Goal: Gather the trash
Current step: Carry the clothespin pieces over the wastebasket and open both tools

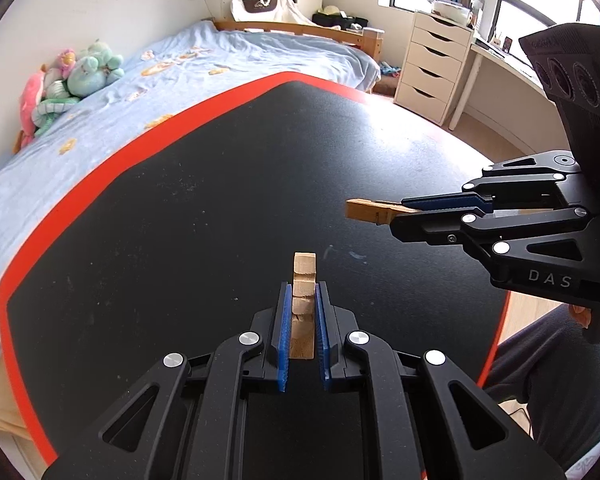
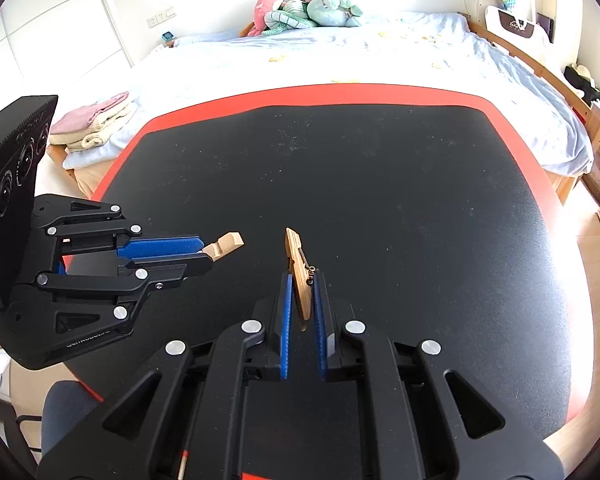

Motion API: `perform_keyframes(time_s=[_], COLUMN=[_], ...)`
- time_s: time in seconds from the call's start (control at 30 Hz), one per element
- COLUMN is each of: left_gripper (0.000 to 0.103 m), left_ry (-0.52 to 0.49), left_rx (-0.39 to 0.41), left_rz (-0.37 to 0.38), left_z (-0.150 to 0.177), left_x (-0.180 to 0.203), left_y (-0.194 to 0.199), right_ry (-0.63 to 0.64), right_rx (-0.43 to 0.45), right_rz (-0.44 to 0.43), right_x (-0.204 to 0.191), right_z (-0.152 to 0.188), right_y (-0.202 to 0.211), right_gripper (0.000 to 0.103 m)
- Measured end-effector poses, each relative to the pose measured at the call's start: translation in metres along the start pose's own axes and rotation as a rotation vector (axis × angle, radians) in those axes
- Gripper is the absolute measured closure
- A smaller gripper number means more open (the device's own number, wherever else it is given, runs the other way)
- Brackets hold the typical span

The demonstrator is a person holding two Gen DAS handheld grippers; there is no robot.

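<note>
Your left gripper [image 1: 303, 300] pinches a notched wooden clothespin half [image 1: 303, 304] at lower centre; your right gripper [image 2: 302, 300] clamps the other half [image 2: 298, 276] (spring attached), both above the black table [image 2: 380, 180].

black table [image 2: 380, 184] (red-edged), faint smudges

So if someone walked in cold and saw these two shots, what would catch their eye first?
Each gripper holds a wooden clothespin half above the black table: the left gripper grips a notched half, the right gripper a half with a metal spring. Beyond the table's red edge, plush toys lie heaped on the bed.
</note>
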State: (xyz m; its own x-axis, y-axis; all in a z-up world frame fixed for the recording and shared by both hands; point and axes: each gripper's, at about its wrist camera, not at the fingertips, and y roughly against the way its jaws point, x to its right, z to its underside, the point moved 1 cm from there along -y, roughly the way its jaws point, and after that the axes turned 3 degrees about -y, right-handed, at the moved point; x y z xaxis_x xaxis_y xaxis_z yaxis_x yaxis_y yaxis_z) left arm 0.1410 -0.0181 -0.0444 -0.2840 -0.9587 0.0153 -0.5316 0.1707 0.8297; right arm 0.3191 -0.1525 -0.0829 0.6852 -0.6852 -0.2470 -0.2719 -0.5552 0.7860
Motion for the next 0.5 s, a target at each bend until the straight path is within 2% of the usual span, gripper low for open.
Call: perform_keyframes(time_s=[0.5], left_gripper=[0.091], left_ry=[0.07], left_rx=[0.046], left_rz=[0.005], left_z=[0.035], left_x=[0.065], left_y=[0.071], right_ry=[0.057], right_rx=[0.047], right_rz=[0.006], right_x=[-0.027], right_z=[0.072], right_y=[0.102], right_gripper=[0.093])
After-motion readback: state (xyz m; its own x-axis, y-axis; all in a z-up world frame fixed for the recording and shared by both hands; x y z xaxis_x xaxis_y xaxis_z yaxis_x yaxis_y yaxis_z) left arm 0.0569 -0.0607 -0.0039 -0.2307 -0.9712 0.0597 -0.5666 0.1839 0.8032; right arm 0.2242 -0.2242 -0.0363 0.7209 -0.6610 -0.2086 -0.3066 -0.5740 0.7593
